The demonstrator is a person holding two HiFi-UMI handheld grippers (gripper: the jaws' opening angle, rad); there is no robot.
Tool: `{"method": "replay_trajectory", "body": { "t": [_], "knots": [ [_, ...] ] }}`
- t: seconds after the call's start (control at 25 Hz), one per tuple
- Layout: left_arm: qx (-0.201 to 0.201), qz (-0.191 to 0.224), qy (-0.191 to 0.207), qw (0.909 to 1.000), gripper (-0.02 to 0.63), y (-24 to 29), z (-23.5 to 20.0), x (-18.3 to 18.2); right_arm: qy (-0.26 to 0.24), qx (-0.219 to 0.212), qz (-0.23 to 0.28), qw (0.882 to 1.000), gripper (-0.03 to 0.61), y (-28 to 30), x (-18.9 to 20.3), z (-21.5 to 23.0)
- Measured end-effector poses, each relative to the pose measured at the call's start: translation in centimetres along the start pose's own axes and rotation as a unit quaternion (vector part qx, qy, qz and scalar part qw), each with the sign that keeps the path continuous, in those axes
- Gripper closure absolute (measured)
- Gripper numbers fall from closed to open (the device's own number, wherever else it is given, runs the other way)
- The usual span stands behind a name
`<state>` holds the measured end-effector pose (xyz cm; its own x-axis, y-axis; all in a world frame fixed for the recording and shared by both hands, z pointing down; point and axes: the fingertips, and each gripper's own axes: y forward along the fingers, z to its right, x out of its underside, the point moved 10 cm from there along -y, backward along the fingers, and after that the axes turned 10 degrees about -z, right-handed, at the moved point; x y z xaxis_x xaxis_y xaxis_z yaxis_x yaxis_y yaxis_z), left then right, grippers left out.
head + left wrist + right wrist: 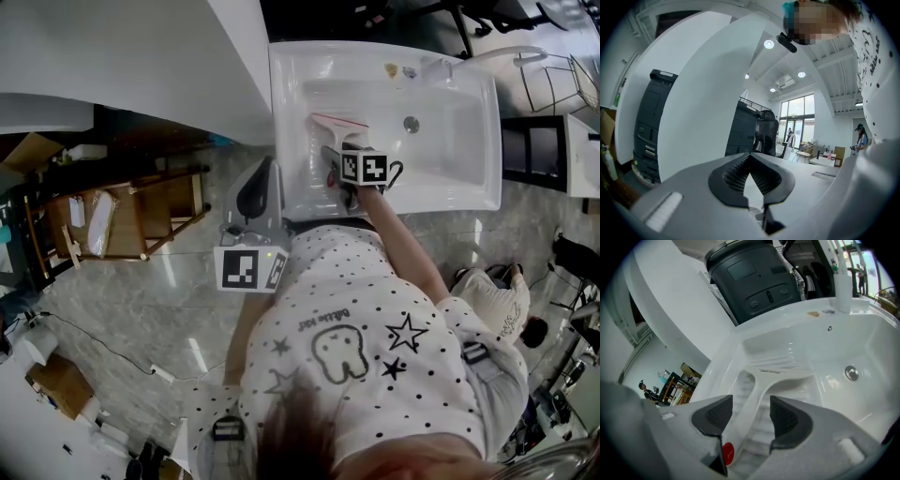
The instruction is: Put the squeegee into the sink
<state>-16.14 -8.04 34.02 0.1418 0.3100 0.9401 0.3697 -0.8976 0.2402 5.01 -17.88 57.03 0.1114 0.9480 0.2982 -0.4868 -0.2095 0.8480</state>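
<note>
The left gripper (265,169) is hanging just outside the sink's (478,141) left rim, its jaws pinched together on nothing. Inside the sink, the squeegee (337,131) is lying on the ribbed left slope. Its handle is running between the right gripper's (749,413) spread jaws, whose pads are not pressing on it. The drain (411,124) is sitting farther right on the sink's floor.

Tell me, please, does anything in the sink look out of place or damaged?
Nothing stands out. The squeegee lies in the white sink, on its ribbed slope, its handle between the open right tongs. Only a small yellowish spot on the back rim is unclear.
</note>
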Motion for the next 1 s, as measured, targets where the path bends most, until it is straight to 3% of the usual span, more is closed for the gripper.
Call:
{"method": "replay_trajectory", "body": {
  "t": [0.68, 0.8, 1.0],
  "knots": [
    [0.011, 0.002, 0.005, 0.9999, 0.615, -0.5, 1.3, 0.2, 0.02, -0.041, 0.061, 0.997, 0.343, -3.8, 0.1, -0.7],
    [0.012, 0.003, 0.005, 0.9999, 0.615, -0.7, 1.5, 0.3, 0.007, -0.024, 0.088, 0.996, 0.383, -4.7, -0.1, -0.8],
    [0.017, 0.005, 0.006, 0.9998, 0.615, -0.8, 2.0, 0.5, -0.01, 0.013, 0.129, 0.991, 0.533, -6.2, -0.2, -0.4]
  ]
}}
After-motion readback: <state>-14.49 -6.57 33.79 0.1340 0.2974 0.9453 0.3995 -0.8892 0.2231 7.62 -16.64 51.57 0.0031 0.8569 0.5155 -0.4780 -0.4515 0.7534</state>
